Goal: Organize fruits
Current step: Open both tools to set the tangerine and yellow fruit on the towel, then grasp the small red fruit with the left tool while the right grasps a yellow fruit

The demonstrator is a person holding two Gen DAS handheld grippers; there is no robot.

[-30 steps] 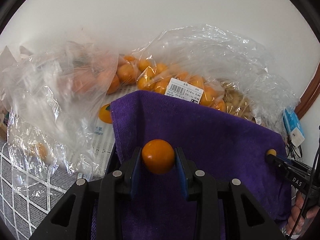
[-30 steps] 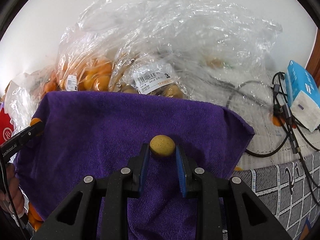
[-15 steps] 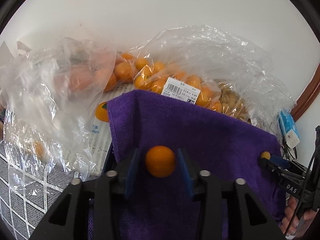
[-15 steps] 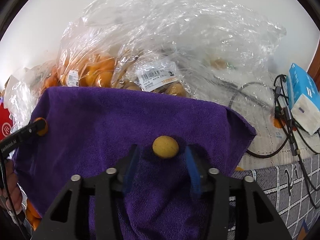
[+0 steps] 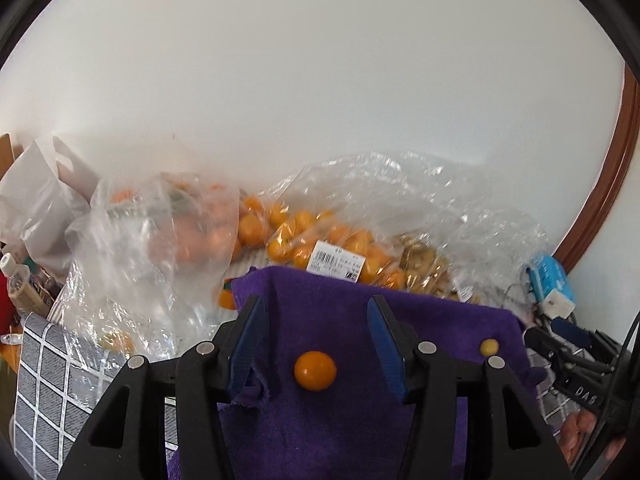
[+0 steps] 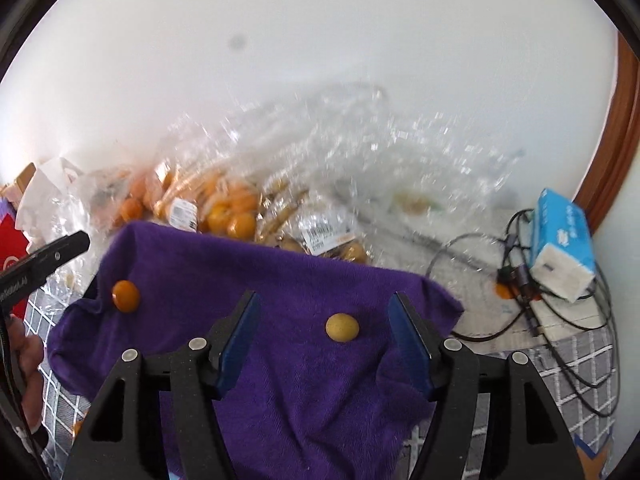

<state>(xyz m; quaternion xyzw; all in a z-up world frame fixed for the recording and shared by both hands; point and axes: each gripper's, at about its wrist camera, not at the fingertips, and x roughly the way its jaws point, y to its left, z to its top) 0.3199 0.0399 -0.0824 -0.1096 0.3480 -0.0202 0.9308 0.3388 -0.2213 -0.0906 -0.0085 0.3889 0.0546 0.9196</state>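
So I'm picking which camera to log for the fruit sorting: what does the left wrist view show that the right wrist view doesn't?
Only the left wrist view shows a clear bottle at the far left edge, and the left gripper from behind, its jaws opening around nothing.

Only the right wrist view shows the tangle of black cables on the right, and the right gripper from behind, also opening and empty.

Both show the purple towel with the orange fruit and the yellow fruit lying free on it, the bagged oranges behind, and the blue box.
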